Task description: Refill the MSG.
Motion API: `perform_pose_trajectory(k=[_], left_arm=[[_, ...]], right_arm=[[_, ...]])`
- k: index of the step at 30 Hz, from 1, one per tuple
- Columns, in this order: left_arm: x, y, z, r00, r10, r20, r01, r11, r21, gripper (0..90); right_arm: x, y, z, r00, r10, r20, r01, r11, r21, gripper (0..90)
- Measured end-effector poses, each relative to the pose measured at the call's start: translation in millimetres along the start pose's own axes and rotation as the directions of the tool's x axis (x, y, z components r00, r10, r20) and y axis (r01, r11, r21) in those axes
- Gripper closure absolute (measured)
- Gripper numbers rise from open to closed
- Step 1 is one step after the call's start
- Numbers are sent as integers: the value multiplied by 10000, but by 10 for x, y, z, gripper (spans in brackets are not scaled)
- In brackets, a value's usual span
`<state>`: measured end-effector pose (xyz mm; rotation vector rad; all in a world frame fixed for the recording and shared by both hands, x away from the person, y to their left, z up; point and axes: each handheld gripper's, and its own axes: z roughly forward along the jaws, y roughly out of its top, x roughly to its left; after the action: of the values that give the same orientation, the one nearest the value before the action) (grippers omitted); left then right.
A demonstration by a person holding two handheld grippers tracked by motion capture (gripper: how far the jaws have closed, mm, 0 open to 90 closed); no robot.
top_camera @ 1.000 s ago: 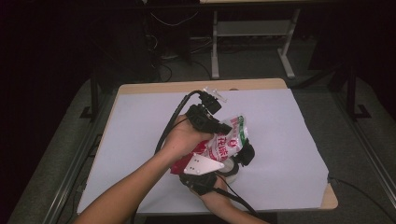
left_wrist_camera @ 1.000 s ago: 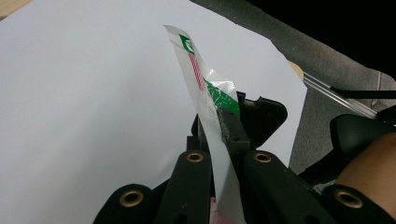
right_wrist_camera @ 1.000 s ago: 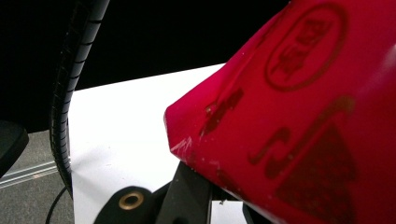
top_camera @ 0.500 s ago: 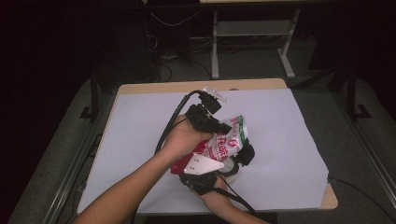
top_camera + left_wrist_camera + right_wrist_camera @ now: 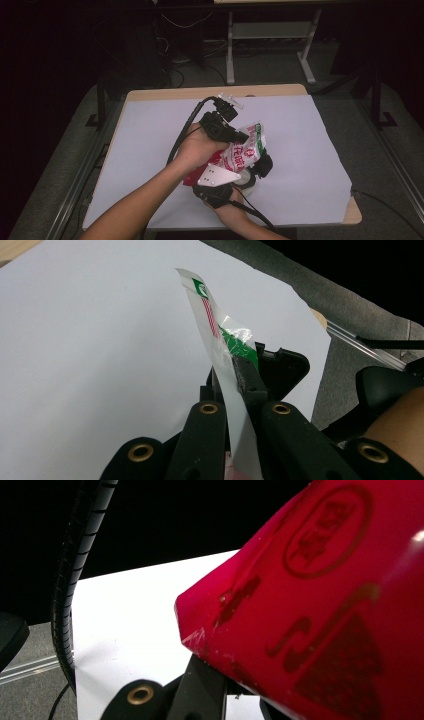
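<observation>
1. The snack bag (image 5: 244,150), red and white with a green corner, is held up over the middle of the table (image 5: 150,130), between my two hands. There is also a round whitish thing (image 5: 248,181) just under it that I cannot make out.
2. My left gripper (image 5: 235,385) is clenched on the bag's top edge; in the left gripper view the sealed strip (image 5: 210,325) runs up out of the closed jaws, thin and edge-on.
3. My right gripper (image 5: 260,167) grasps the red lower part of the bag (image 5: 320,595), which presses close against its camera; the jaws are closed on it.
4. The bag's long axis runs from the left gripper (image 5: 225,127) at the far end to the right one at the near end, so each hand has its own end and the two grips are close together.
5. I judge the next move is pulling the ends apart or tearing the seal, and that depends on both grips not slipping.
6. Around it lies the white sheet (image 5: 90,340) on the table, and my own crossed forearm (image 5: 150,200) and the cable (image 5: 185,130) are what crowd the space.
</observation>
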<state>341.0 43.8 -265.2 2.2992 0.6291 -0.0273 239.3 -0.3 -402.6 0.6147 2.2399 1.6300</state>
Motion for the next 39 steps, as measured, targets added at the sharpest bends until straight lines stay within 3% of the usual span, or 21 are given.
perform_pose_trajectory(k=[16, 39], left_arm=[[2, -10, -23, 9998, 63, 164, -62, 10000, -38, 900], [35, -45, -160, 9964, 48, 842, -16, 9993, -382, 900]], right_arm=[[5, -27, 3, 9999, -114, 35, 114, 9999, 111, 899], [-16, -75, 26, 9998, -125, 161, 119, 9992, 374, 899]])
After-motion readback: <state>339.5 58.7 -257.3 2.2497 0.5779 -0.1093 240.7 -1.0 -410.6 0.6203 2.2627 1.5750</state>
